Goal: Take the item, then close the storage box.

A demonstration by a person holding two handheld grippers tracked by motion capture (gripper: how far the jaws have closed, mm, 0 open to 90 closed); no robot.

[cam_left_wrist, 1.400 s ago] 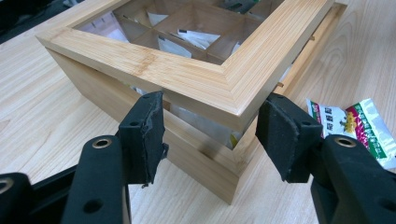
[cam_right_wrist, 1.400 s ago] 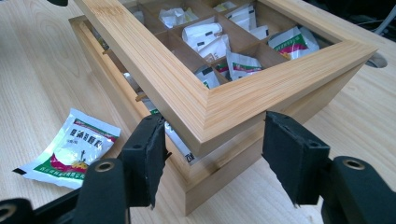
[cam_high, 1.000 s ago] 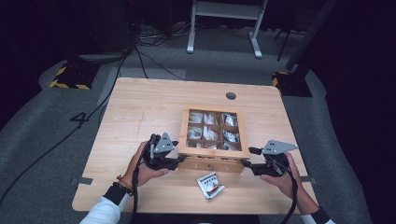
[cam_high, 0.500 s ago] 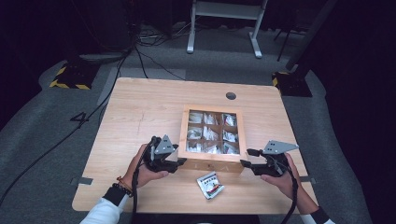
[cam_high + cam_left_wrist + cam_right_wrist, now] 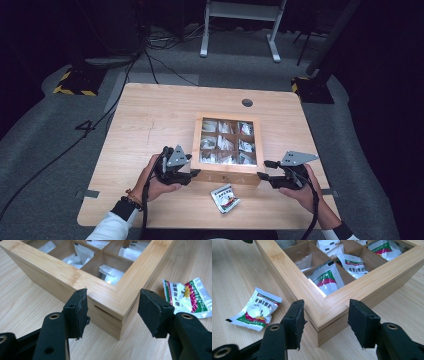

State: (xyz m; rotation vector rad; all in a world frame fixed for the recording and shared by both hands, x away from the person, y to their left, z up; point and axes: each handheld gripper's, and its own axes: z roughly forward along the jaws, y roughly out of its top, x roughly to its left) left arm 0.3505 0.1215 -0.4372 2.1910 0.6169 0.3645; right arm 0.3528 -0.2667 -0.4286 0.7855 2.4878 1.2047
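Bamboo box (image 5: 229,172) sits right of centre on the table (image 5: 150,120), its front wall near the front edge, its compartments holding sachets. Left gripper (image 5: 192,174) straddles the box's front left corner, jaws apart and just closing, pads beside the wood without pressing. Right gripper (image 5: 264,170) straddles the front right corner likewise, jaws apart and just closing. One sachet (image 5: 225,198) lies loose before the box.

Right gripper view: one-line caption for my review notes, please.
Open right gripper straddles a near corner of the wooden box; a loose sachet lies beside it.
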